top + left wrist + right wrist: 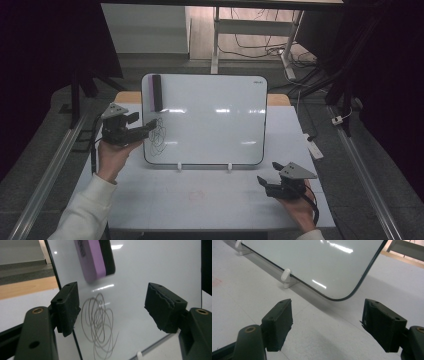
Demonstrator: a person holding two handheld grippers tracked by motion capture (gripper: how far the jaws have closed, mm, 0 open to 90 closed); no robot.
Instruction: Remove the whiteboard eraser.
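Note:
A whiteboard [210, 120] stands upright on small white feet [179, 166] on the white table [200, 200]. A purple and black eraser [156, 92] sticks to its upper left corner, and a thin scribble [159, 135] is drawn below it. My left gripper [143, 121] is held up at the board's left edge, open, with nothing between its jaws. In the left gripper view the scribble [100, 322] lies between the jaws of the left gripper [112, 305] and the eraser [93, 257] is above. My right gripper [268, 172] rests low by the board's lower right corner [342, 298], open and empty.
Metal rails [45, 175] run along both sides of the table. A white power strip [315, 147] lies on the floor at the right. Cables and desk legs [216, 45] are behind the board. A board foot [286, 278] sits ahead of the right gripper [328, 320].

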